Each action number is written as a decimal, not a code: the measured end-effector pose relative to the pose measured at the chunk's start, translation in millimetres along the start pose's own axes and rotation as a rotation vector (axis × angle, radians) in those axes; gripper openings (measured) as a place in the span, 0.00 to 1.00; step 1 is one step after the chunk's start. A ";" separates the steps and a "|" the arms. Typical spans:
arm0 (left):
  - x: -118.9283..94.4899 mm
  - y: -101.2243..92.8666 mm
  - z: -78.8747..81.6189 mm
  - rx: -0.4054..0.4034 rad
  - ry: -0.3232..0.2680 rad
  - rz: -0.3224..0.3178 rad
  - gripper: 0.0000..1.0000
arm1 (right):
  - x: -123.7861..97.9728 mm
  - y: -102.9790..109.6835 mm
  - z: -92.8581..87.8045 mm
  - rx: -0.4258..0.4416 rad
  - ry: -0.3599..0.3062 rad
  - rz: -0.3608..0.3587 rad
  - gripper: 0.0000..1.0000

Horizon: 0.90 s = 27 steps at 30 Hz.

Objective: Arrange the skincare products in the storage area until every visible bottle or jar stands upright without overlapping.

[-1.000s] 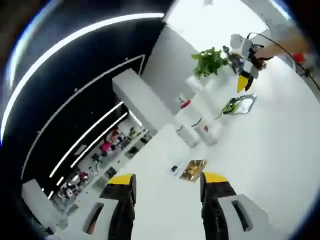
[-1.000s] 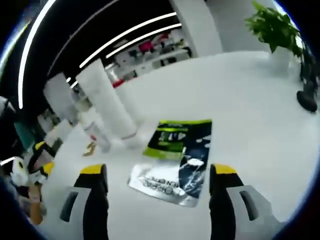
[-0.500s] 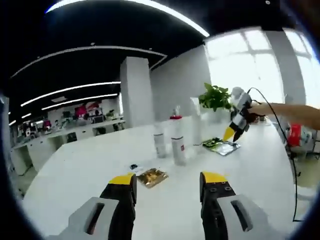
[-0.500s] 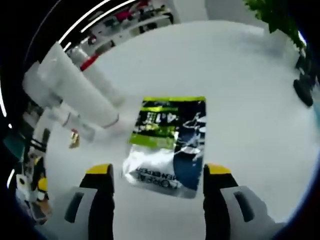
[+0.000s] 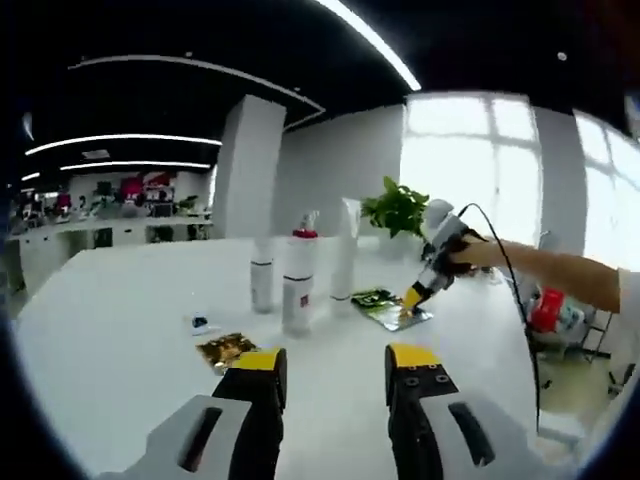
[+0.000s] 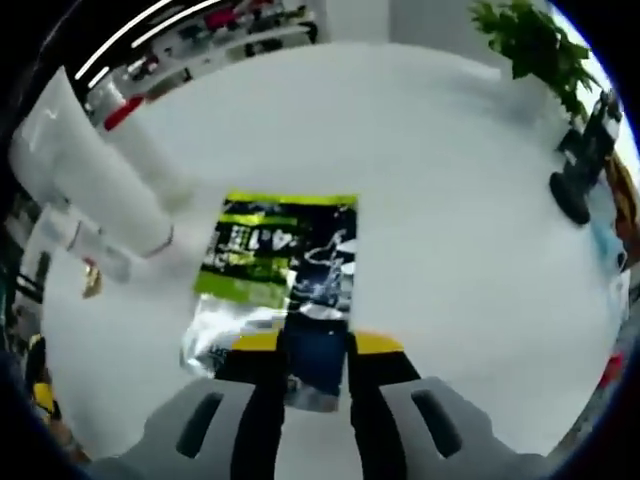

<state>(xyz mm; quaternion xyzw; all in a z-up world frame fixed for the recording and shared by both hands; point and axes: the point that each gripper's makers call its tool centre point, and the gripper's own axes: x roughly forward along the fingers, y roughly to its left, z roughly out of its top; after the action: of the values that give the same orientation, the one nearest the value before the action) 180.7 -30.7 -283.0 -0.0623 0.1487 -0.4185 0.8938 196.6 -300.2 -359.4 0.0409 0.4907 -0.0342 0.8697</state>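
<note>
Sachet pinched, bottles already standing

Sachet point(image 6: 285, 290) first: the green and dark foil packet lies flat on the white counter point(image 6: 450, 220), and the right hand-held gripper point(image 6: 312, 345) has its jaws drawn narrow onto the packet's near edge, so it looks clamped on it. From the other side the same hand-held gripper shows with its yellow tips down on the packet point(image 5: 388, 306), a person's arm reaching in behind it.

The left hand-held gripper point(image 5: 325, 365) hangs over bare counter with its jaws apart and nothing between them.

As for progress, the upright part seems mostly done: a white bottle point(image 5: 262, 286), a red-capped bottle point(image 5: 298, 292) and a tall white tube point(image 5: 345, 262) stand near the middle of the counter, close together but not leaning on each other. What is left, I would judge, are the flat pieces: this sachet just beside the tube, a gold sachet point(image 5: 226, 348) and a small blue item point(image 5: 200, 323) nearer the left hand-held gripper.

A potted plant point(image 5: 396, 209) sits toward the far edge, well clear. The tall tube stands closest to the sachet and could be knocked if the packet is swung that way
</note>
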 end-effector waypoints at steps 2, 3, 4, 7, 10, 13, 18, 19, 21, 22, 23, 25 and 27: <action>12.0 -11.4 -0.1 -0.016 0.016 -0.049 0.43 | 0.9 -2.5 0.3 -0.003 0.006 -0.019 0.16; 18.8 -16.8 -0.8 -0.040 0.027 -0.068 0.43 | 3.5 -7.6 4.7 -0.011 0.013 -0.036 0.14; 24.2 -20.1 -1.4 -0.057 0.037 -0.082 0.43 | 3.2 -8.4 3.9 -0.013 0.015 -0.042 0.10; 45.4 -34.0 -6.2 -0.128 0.089 -0.141 0.44 | 2.7 -22.1 3.4 -0.102 0.010 -0.125 0.00; 67.9 -42.2 -12.4 -0.189 0.122 -0.174 0.46 | 2.4 -18.5 0.5 -0.111 0.012 -0.135 0.00; 93.0 -50.7 -22.9 -0.291 0.180 -0.197 0.46 | 5.7 -20.6 7.0 -0.206 0.016 -0.173 0.00; 120.8 -62.0 -23.6 -0.348 0.195 -0.194 0.46 | 15.5 -26.6 26.0 -0.276 0.026 -0.172 0.00; 125.9 -64.0 -23.6 -0.346 0.200 -0.193 0.46 | 16.2 -27.1 27.1 -0.281 0.027 -0.169 0.00; 135.9 -68.8 -26.8 -0.393 0.229 -0.192 0.46 | 19.8 -30.1 34.1 -0.284 0.033 -0.164 0.00; 141.7 -72.3 -29.2 -0.434 0.250 -0.195 0.46 | 22.6 -32.3 39.8 -0.284 0.038 -0.161 0.00; 145.5 -74.4 -29.2 -0.465 0.257 -0.201 0.46 | 23.4 -32.6 40.9 -0.283 0.038 -0.160 0.00; 152.1 -77.5 -31.1 -0.546 0.268 -0.199 0.46 | 25.9 -34.7 46.5 -0.284 0.040 -0.159 0.00; 164.2 -74.4 -31.4 -0.606 0.300 -0.192 0.46 | 27.7 -35.0 48.7 -0.286 0.037 -0.163 0.00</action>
<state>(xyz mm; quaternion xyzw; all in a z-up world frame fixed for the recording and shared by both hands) 215.9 -204.0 -330.4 -0.2760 0.3893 -0.4421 0.7595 248.9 -340.7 -359.3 -0.1227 0.5083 -0.0335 0.8517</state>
